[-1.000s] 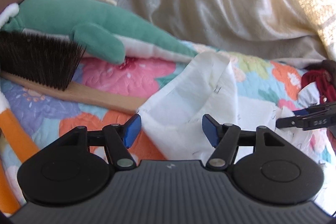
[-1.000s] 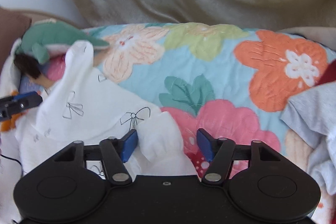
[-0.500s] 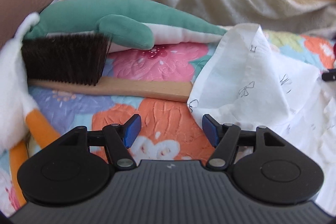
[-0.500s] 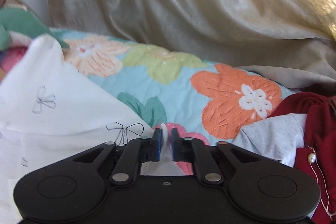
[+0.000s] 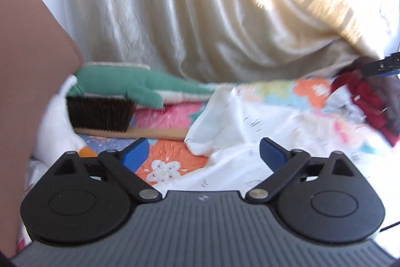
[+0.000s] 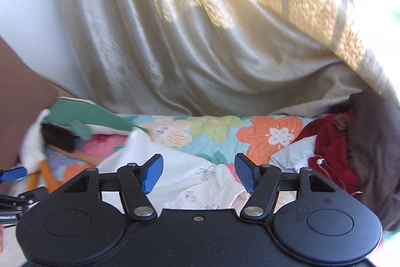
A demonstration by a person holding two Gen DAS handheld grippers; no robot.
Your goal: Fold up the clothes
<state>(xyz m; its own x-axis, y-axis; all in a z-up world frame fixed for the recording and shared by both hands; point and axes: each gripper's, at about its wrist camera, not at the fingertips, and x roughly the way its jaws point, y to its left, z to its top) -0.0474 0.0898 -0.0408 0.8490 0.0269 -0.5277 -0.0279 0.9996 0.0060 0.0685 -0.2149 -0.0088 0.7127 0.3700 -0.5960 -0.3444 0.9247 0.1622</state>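
Both jaws have just been opening: the left hand-held gripper (image 5: 203,151) and right hand-held gripper (image 6: 198,173) stand apart, holding nothing. Low in both frames, the white garment (image 5: 232,131) lies rumpled on the flowered quilt (image 6: 220,126), only loosely folded; red and grey clothes (image 6: 327,149) at the right look untouched.

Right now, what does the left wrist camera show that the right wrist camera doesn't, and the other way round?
Only the left wrist view shows the left gripper from behind, its fingers open and empty. Only the right wrist view shows the grey garment clearly and the brown fabric at the far right. Both show the white garment, the green plush toy, the brush, the red garment, the floral quilt and the cream curtain.
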